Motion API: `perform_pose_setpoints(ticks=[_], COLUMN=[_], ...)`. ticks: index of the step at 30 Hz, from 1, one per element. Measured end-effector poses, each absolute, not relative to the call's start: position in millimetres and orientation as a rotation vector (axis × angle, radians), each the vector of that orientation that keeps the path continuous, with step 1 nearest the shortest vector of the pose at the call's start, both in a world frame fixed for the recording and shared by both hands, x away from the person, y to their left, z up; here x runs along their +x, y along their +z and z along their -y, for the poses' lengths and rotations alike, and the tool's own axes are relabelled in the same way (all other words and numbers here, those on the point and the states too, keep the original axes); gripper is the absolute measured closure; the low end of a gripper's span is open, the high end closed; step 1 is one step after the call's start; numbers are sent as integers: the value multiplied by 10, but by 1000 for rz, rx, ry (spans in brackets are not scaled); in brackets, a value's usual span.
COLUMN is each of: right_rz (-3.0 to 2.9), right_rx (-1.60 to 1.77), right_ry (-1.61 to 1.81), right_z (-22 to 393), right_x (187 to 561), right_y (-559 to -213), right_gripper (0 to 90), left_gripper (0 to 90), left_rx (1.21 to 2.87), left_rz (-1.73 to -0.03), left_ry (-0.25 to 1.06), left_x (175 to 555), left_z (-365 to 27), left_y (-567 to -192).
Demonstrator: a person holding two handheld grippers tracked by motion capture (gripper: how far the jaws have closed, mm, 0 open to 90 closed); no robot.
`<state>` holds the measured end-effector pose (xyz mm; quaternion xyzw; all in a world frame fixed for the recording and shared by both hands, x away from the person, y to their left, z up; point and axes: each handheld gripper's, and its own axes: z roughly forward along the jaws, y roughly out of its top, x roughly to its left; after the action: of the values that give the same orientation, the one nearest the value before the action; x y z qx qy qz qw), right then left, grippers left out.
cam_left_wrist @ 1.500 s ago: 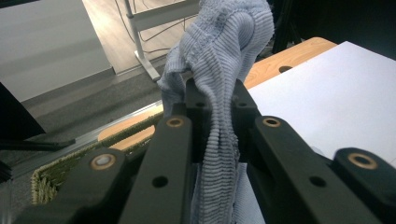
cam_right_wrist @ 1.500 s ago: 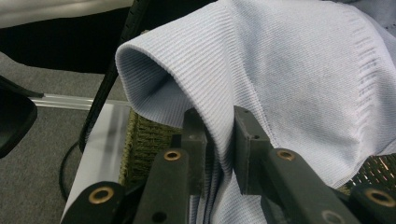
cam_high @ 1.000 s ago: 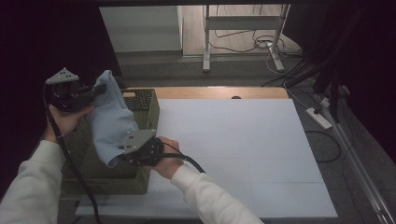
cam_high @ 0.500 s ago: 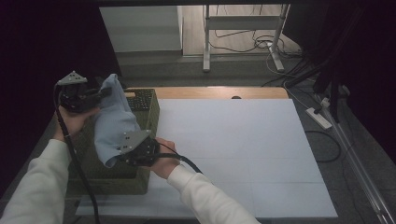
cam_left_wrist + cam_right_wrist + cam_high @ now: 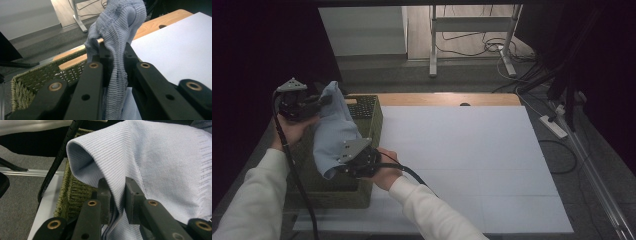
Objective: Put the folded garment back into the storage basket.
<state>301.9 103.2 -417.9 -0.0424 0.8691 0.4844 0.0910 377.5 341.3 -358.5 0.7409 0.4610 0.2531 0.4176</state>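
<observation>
We hold a pale blue knitted garment (image 5: 333, 129) between our two tools, above the olive woven basket (image 5: 368, 111) that stands at the left edge of the table (image 5: 472, 150). The left hand-held gripper (image 5: 323, 100) has its jaws pressed together on a bunched ribbed edge at the garment's far, upper end; the left gripper view shows the ribbing squeezed between the black jaws, with the basket rim just behind. The right hand-held gripper (image 5: 343, 167) is clamped on a fold at the near, lower end, and in its own view the cloth (image 5: 155, 162) drapes over and between the jaws.

Compared with a second ago, the left hand-held gripper has travelled right and farther from us, coming in over the basket's far left corner, while the right one has barely shifted. The garment now hangs a little straighter between the two grips, and most of it is out of the basket. We judge the lift-out to be nearly done; the next move would carry it right, onto the white sheet (image 5: 452, 165) covering the table.

We can read no brand, label or writing on the garment, the basket or either tool.
</observation>
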Motion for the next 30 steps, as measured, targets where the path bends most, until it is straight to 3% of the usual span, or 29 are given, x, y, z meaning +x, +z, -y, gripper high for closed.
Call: perform_pose_setpoints(ticks=[30], right_rz=[-2706], right_rx=[-63], right_ry=[1327], right_z=[-1369], right_x=[3132], right_y=[-4488], right_gripper=[763], left_gripper=[823], left_rx=[1914], left_rz=[-1206], left_ry=[563], left_x=[4014], left_z=[-3480], left_y=[-3992])
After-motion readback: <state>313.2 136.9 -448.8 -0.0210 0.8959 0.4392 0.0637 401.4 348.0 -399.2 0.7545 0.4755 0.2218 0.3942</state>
